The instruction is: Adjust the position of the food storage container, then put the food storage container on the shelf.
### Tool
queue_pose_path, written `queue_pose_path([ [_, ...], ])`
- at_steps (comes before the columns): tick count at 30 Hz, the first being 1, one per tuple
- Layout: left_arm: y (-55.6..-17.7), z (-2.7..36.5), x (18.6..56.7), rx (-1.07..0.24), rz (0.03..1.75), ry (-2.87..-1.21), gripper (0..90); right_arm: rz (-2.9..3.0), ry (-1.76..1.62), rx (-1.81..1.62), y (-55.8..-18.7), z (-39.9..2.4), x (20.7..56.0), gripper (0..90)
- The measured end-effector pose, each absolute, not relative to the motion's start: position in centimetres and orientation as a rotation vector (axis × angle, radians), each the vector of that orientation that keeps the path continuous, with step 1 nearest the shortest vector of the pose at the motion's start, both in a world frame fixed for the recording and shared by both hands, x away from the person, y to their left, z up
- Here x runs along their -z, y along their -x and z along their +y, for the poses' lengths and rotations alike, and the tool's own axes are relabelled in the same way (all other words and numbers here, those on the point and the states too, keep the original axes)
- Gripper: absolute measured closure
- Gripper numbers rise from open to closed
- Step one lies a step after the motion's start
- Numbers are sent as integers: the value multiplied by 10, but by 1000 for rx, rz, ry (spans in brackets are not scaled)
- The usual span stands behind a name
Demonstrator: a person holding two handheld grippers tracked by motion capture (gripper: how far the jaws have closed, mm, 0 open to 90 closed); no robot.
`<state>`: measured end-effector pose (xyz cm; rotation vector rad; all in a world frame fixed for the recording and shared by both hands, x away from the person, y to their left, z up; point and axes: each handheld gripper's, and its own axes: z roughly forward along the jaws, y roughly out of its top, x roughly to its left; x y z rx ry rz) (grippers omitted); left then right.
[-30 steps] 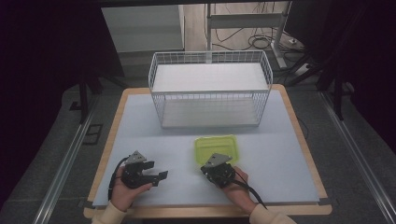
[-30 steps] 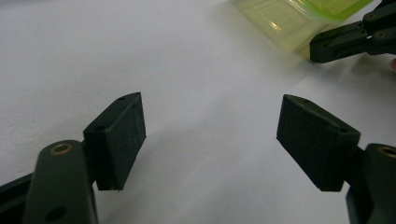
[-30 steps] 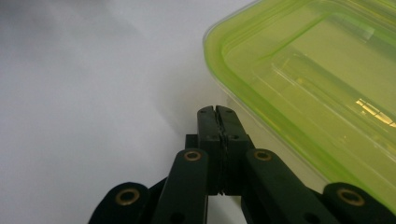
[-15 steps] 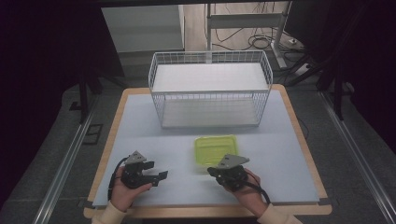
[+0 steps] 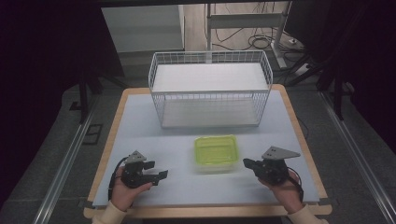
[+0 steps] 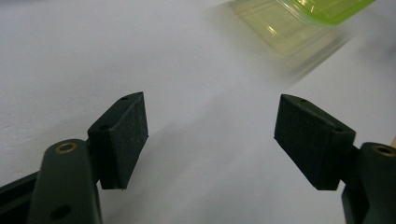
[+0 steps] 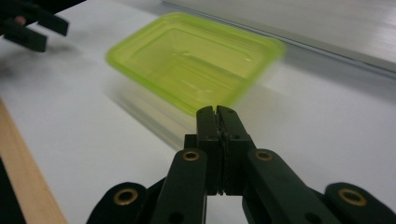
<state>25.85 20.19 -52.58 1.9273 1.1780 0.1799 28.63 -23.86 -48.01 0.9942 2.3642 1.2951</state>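
Your right gripper (image 5: 246, 163) has its two black jaws pressed flat together with nothing between them; in the right gripper view the tips (image 7: 217, 112) point at the near wall of the translucent lime-green rectangular plastic container (image 7: 196, 63). The tips sit just beside the container's right edge, not touching it. Your left gripper (image 5: 159, 176) rests low over the pale grey table top (image 5: 140, 135) with its jaws spread wide and empty, apart from the container (image 5: 215, 152). The container sits upright on the table between both grippers, in front of the white wire basket (image 5: 210, 91).
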Motion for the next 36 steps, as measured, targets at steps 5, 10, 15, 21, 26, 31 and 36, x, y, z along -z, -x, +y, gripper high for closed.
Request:
queue_pose_path([
  [5, -259, 203, 526, -180, 1181, -1923, 254, 2335, -1088, -1295, -297, -259, 485, 881],
  [10, -259, 204, 526, -181, 1186, -1918, 253, 2320, -1101, -1295, -298, -261, 485, 699],
  [15, -260, 203, 523, -165, 1188, -1897, 244, 2286, -1127, -1337, -299, -261, 484, 477],
  [21, -261, 198, 516, -163, 1169, -1883, 241, 2275, -1116, -1405, -301, -264, 478, 327],
  [26, -263, 195, 512, -148, 1165, -1878, 241, 2295, -1075, -1406, -303, -261, 475, 332],
  [31, -268, 190, 502, -130, 1165, -1864, 245, 2330, -1089, -1416, -308, -259, 473, 322],
  [36, -275, 184, 496, -103, 1177, -1857, 245, 2327, -1098, -1417, -314, -258, 470, 341],
])
